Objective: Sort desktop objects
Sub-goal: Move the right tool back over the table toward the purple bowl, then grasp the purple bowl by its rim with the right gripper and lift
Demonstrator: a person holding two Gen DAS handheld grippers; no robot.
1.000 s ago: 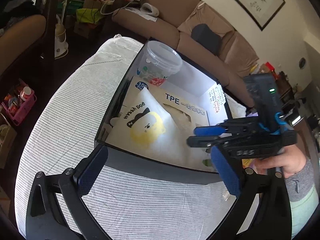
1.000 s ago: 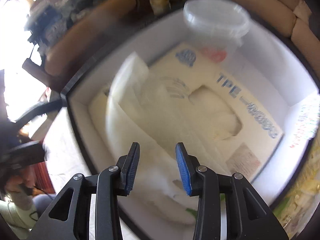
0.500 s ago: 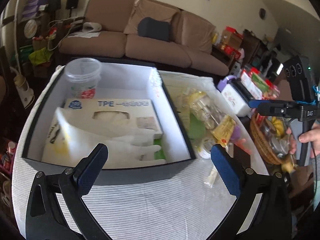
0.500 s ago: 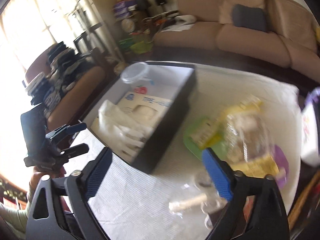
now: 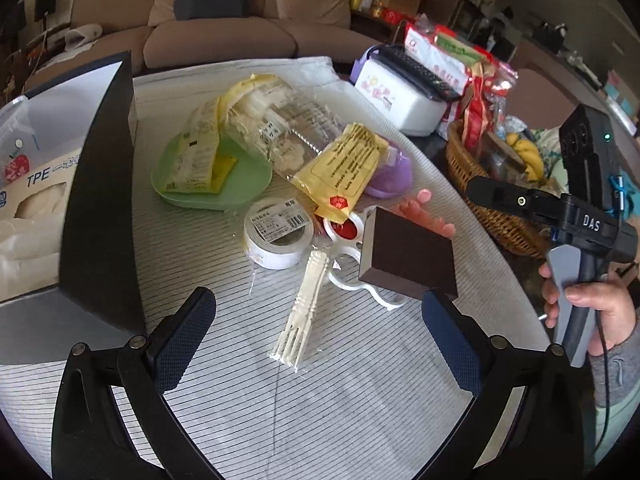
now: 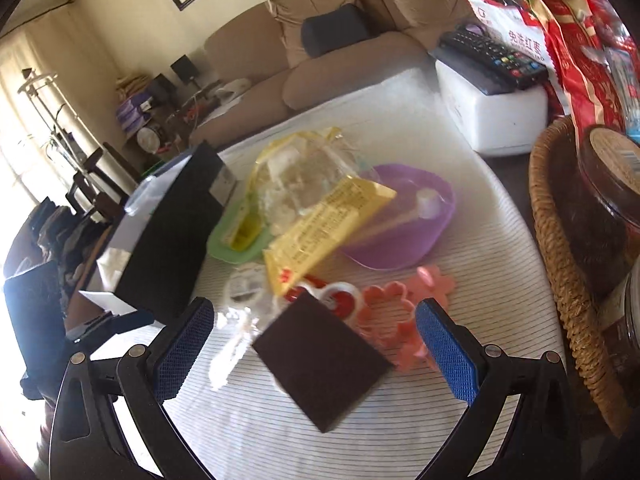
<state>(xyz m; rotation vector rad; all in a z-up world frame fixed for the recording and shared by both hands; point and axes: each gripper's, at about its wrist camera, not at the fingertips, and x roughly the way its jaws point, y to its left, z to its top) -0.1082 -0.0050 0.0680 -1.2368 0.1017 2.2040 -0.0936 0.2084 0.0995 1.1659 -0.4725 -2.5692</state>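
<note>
Both tongs (image 5: 318,338) (image 6: 314,342) wide apart, empty, over brown block (image 5: 406,254).

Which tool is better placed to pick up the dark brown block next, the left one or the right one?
Probably the right tool. The dark brown block lies between its wide-open fingers in its own view. The left tool, also open, has the block off to its right, with the white comb-like piece nearer its centre.

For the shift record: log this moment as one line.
stage: between picks | left gripper: open, empty | right gripper: open, empty, jaws just opened | ahead of both: brown block, tape roll | storage box: at left
</note>
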